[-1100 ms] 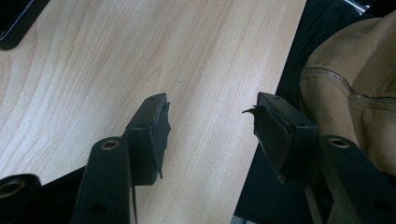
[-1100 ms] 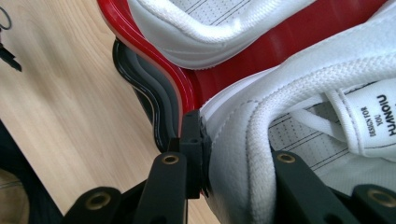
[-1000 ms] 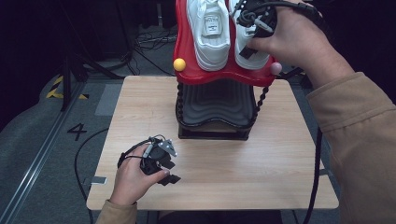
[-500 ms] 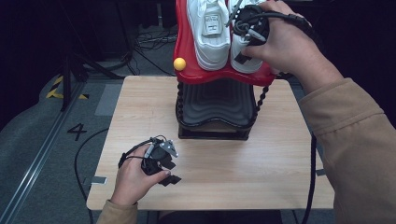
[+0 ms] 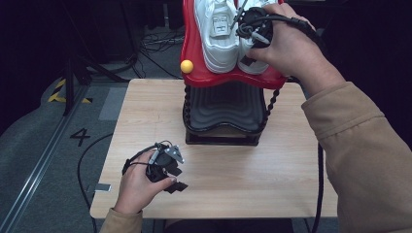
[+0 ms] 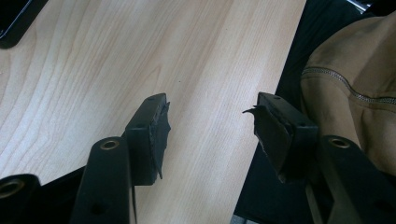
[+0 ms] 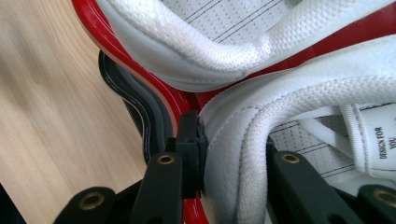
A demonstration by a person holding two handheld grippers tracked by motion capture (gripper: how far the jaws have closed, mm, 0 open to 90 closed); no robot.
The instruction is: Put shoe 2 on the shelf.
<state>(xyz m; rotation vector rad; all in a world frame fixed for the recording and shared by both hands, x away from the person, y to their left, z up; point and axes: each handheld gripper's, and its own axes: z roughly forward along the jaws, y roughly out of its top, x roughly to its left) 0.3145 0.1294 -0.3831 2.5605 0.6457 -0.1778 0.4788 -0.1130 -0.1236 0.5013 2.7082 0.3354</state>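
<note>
The right gripper (image 5: 248,36) is up at the red shelf (image 5: 192,58) on top of the black rack (image 5: 221,114). Its jaws pinch the padded heel wall of the right white shoe (image 7: 243,140), one jaw outside and one inside. The other white shoe (image 5: 218,34) sits just beside it. The left gripper (image 5: 167,170) rests low over the table (image 5: 291,165), jaws wide with nothing between them.

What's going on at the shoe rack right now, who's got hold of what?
The right gripper is clamped on the heel collar of the right-hand white shoe on the red top shelf of the shoe rack, one of its fingers outside the heel and one inside. The other white shoe sits beside it untouched. The left gripper rests open over the wooden table, holding nothing.
</note>
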